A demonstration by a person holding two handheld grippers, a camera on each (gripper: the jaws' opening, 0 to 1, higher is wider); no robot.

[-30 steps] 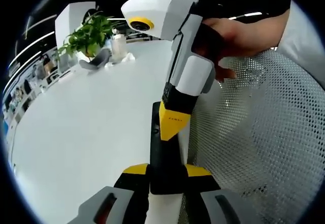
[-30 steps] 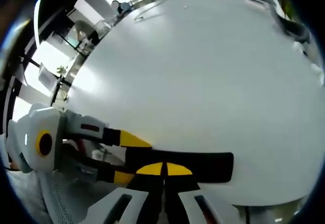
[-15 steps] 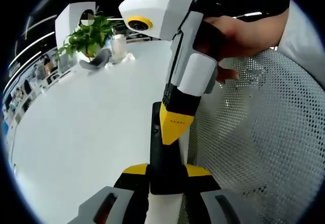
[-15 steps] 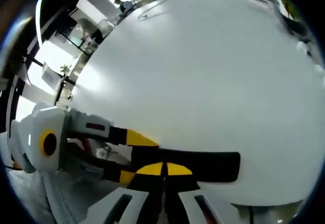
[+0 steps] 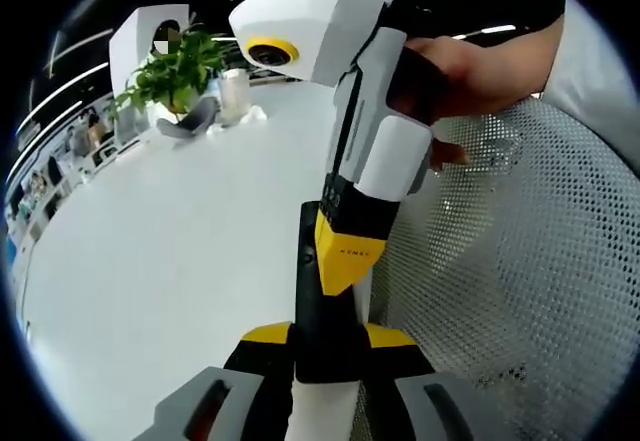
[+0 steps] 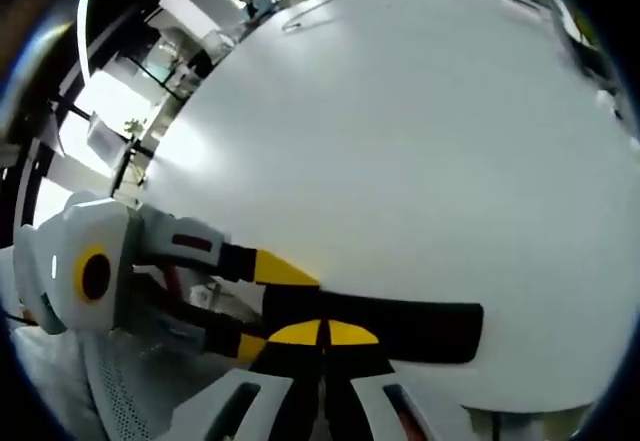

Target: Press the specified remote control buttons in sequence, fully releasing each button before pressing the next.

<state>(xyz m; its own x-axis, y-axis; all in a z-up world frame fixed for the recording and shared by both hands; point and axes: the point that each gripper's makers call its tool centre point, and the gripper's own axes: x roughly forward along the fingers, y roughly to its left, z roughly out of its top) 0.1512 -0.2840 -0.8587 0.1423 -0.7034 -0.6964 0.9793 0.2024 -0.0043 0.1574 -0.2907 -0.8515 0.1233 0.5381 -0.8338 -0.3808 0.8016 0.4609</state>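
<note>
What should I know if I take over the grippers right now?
Left gripper: shut on the black remote, holding its near end above the white table.
Right gripper: shut, yellow tips pressed down on the remote's top face.
In the left gripper view the right gripper comes down onto the remote, with a hand on its grip.
Done: cannot tell which buttons are already pressed.
Left: lift off fully, then press the next button.
</note>
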